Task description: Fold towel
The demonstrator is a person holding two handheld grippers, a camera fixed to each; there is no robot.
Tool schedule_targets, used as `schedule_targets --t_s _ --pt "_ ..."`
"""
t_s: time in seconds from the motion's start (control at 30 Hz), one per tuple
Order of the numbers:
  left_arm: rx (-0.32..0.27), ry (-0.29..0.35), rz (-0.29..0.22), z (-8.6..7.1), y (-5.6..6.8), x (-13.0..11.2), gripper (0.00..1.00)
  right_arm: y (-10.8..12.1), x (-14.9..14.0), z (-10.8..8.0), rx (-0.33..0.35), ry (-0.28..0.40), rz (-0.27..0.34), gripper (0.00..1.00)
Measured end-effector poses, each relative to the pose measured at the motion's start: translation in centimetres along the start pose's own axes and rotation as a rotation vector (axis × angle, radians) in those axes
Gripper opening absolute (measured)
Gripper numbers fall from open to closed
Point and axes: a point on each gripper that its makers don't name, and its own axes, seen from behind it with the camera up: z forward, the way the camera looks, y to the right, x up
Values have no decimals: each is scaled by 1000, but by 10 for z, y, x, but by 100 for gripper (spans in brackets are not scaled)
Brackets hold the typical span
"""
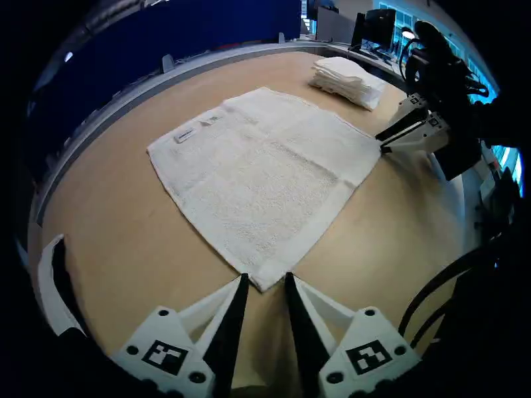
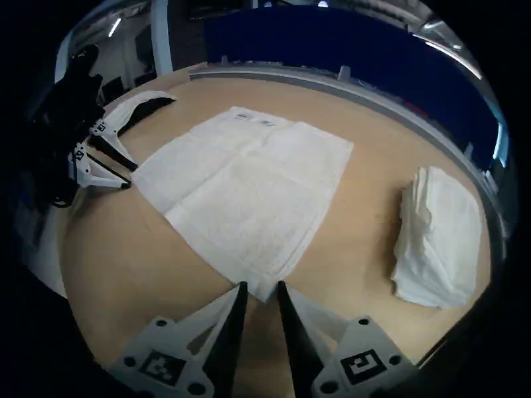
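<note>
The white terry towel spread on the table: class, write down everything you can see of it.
The white terry towel lies flat and unfolded on the tan wooden table. Roughly square, looped pile in the middle, smoother border bands, faint creases, two small labels near one edge. Two neighbouring corners sit between the open fingers of the left gripper and right gripper.

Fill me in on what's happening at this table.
A person is working two handheld grippers on a white towel spread flat on the wooden table. The left gripper and the right gripper each sit at a corner of it, fingers open on either side of the corner, not yet pinching. No fold has been made. A stack of folded towels lies off to the side.
</note>
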Motion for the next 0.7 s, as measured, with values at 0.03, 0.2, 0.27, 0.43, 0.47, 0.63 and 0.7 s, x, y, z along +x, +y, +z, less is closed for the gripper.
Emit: schedule_targets --t_s 0.03,0.2,0.27,0.43,0.47,0.63,0.7 --pt "0 -1 2 0 0 0 35 0 0 0 -1 1 0 28" --pt "2 -5 6 0 1 0 25 2 -1 -1 -2 2 2 22" --pt "4 -11 4 -2 0 1 24 2 -1 -1 -1 1 6 21" --pt "27 -17 6 -1 -7 1 14 2 0 -1 7 0 3 16" --pt "40 -16 7 -1 -11 1 9 2 0 -2 8 1 -1 16" --pt "66 -16 35 0 -16 2 8 -1 4 -4 18 6 -25 14" --pt "66 -17 39 0 -16 2 8 -1 5 -4 15 9 -31 13"
